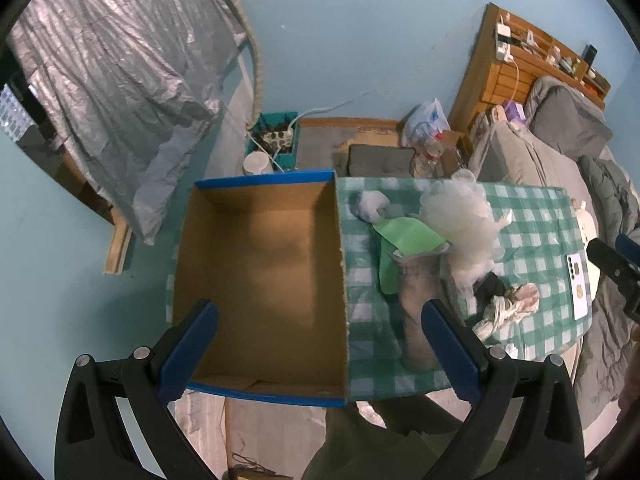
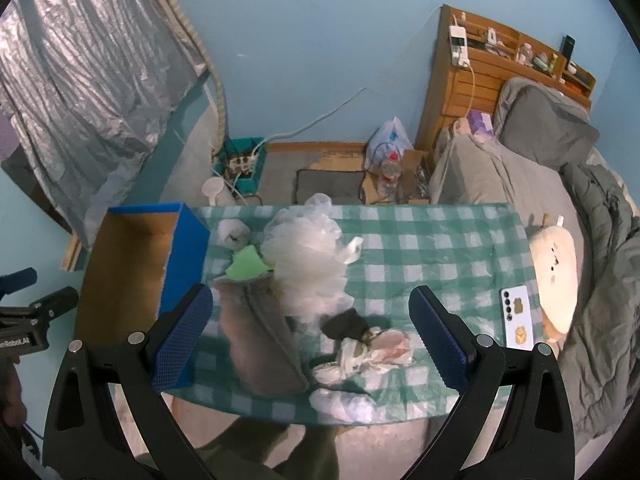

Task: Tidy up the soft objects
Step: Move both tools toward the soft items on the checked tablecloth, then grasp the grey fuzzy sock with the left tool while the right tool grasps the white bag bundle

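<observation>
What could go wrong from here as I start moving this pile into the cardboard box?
1. The soft things overlap: the white mesh pouf lies against the green cloth and grey fabric tube, so one grab may drag its neighbours.
2. A phone lies near the table's right edge; a sweep of the right gripper could knock it off.
3. The cardboard box reaches the table's front edge; a push might tip it.

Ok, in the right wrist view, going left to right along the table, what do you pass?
Cardboard box → grey sock → white mesh puff → crumpled plastic bag → phone → cream plush.
</observation>
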A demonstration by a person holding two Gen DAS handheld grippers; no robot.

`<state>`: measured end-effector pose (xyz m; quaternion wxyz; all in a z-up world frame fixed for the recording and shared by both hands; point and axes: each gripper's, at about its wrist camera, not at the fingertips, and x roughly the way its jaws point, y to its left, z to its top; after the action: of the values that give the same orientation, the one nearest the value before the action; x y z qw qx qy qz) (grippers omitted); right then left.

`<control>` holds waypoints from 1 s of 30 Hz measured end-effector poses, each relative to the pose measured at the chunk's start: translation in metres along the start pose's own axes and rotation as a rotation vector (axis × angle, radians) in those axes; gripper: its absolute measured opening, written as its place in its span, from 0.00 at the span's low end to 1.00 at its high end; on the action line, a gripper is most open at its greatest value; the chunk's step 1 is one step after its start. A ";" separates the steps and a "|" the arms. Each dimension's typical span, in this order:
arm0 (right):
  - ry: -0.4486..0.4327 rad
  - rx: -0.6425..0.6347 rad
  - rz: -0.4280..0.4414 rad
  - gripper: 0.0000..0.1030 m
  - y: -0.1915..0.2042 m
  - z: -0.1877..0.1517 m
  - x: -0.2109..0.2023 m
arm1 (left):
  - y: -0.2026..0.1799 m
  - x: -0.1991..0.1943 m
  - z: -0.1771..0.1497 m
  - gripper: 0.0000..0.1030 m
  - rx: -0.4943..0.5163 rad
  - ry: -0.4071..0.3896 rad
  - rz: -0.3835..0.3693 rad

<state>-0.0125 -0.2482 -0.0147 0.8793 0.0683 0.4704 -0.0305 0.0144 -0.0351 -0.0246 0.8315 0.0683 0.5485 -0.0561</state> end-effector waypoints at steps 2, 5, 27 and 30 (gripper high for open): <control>0.020 0.008 -0.009 0.96 -0.006 -0.001 0.002 | -0.006 0.005 0.000 0.99 0.010 0.010 -0.016; -0.011 0.011 -0.027 0.96 -0.020 -0.005 0.005 | -0.018 0.015 -0.001 0.99 0.022 0.037 -0.042; 0.241 0.052 -0.041 0.96 -0.084 -0.059 0.076 | -0.087 0.091 -0.012 0.99 0.094 0.190 -0.092; 0.272 0.043 -0.041 0.96 -0.085 -0.067 0.091 | -0.094 0.106 -0.016 0.99 0.083 0.226 -0.105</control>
<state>-0.0268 -0.3213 -0.1347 0.8051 0.0811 0.5856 -0.0489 0.0261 -0.1273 -0.1333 0.7569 0.0795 0.6385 -0.1141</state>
